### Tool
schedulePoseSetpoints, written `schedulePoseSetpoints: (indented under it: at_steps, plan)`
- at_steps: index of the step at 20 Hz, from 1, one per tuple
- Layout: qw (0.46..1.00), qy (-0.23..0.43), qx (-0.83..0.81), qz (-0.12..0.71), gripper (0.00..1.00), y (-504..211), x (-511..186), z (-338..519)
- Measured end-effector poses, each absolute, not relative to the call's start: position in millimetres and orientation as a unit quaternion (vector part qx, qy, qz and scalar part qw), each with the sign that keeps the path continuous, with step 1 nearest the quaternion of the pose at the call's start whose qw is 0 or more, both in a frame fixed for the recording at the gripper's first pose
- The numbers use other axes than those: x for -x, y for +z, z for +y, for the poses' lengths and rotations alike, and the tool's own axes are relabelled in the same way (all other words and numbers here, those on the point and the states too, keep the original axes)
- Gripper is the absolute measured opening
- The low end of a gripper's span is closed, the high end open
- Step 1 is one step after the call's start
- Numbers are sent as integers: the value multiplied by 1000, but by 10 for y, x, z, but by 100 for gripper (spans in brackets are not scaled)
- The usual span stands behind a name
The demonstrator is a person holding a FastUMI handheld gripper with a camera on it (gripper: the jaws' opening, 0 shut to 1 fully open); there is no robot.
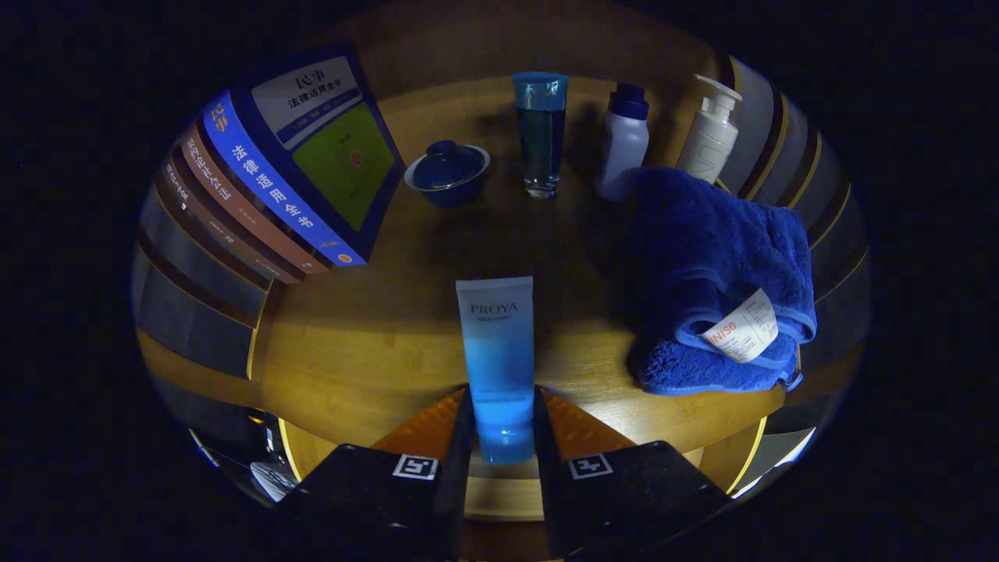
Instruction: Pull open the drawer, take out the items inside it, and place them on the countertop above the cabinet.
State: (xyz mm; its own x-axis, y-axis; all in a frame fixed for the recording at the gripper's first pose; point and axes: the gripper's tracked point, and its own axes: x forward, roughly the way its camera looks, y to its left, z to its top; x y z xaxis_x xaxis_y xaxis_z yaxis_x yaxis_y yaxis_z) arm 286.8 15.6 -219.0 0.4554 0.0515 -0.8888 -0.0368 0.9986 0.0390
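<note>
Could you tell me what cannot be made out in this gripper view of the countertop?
- Blue tube: its lower end sits between the gripper fingers, which hide its sides, so real pressing contact is unclear.
- White bottle and pump bottle: bases hidden behind the blue towel.
- Stacked books: lower ones lost in shadow.
- The drawer's state cannot be judged.

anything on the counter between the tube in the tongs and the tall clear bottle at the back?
Gripper view: nothing. The tongs are shut on the blue tube; beyond its top only bare wooden countertop runs up to the tall clear bottle.
</note>
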Motion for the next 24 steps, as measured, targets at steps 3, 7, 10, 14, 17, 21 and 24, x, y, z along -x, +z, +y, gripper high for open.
schedulePoseSetpoints:
  at_steps: [3, 7, 10, 14, 17, 21, 24]
  plan:
    - [858, 24, -20, 513, 59, -2147, -2877, 148]
    - [869, 22, -20, 494, 100, -2062, -2827, 112]
    - [885, 21, -8, 465, 100, -1902, -2735, 100]
    - [908, 27, -23, 417, 100, -1644, -2521, 174]
    - [926, 23, -20, 377, 99, -1446, -2308, 182]
    - [951, 15, -6, 309, 99, -1129, -1997, 195]
    - [966, 11, -5, 259, 99, -928, -1709, 234]
